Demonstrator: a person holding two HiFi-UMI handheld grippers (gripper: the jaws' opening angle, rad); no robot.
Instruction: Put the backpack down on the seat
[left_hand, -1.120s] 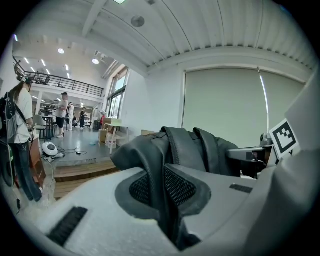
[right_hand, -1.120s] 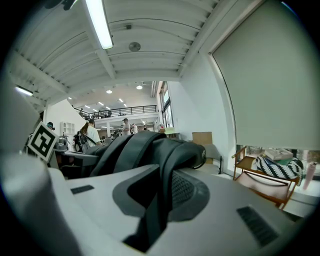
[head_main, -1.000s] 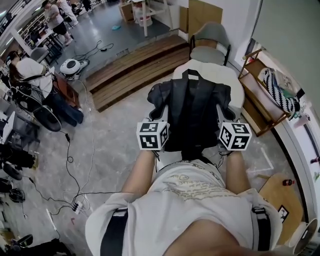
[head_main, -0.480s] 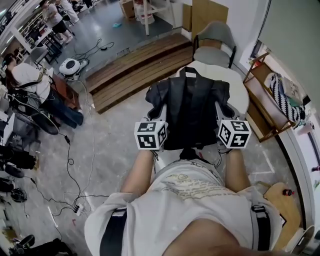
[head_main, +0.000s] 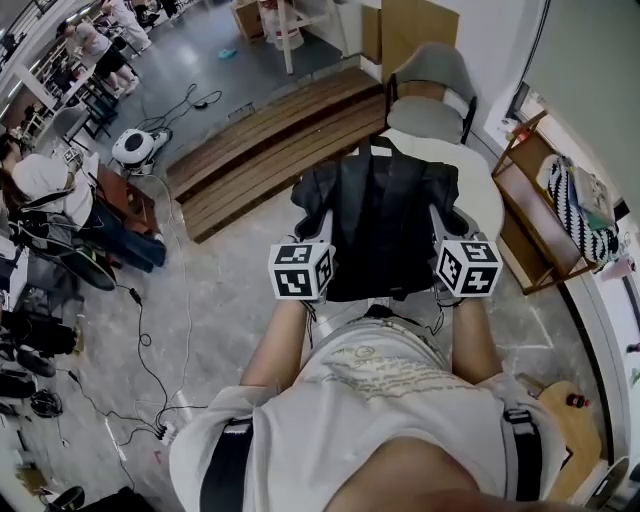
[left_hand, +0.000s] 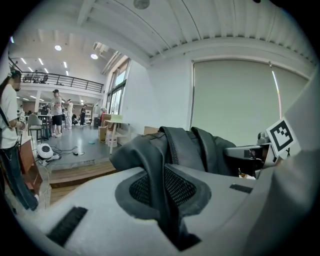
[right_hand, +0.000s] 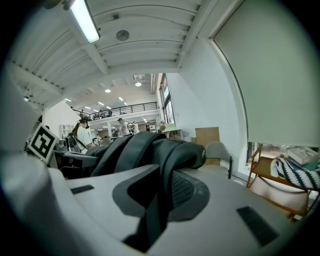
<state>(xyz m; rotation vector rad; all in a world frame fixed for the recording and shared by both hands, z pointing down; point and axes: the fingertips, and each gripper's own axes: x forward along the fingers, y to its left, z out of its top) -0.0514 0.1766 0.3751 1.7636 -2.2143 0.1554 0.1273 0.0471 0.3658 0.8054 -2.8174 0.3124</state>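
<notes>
A black backpack (head_main: 385, 225) hangs in the air between my two grippers, in front of my chest. My left gripper (head_main: 322, 228) is shut on a fold of its left side, and my right gripper (head_main: 441, 222) is shut on its right side. In the left gripper view the dark fabric (left_hand: 165, 150) runs down into the shut left gripper (left_hand: 167, 200). The right gripper view shows the same on the other side, the backpack (right_hand: 165, 150) pinched in the right gripper (right_hand: 162, 195). Just beyond the pack lies a white rounded seat (head_main: 480, 180), and a grey chair (head_main: 430, 100) stands behind that.
A wooden stepped platform (head_main: 270, 130) runs across the floor at the far left. On the right, a wooden shelf (head_main: 530, 220) holds a striped bag (head_main: 580, 205). Cables (head_main: 150, 340) trail over the floor on the left, near seated people (head_main: 40, 180). A round wooden table (head_main: 570, 430) shows at the lower right.
Both grippers have carried the backpack forward together. The white seat and the grey chair now lie closer, and the floor has slid back under me. Both grips are unchanged.
</notes>
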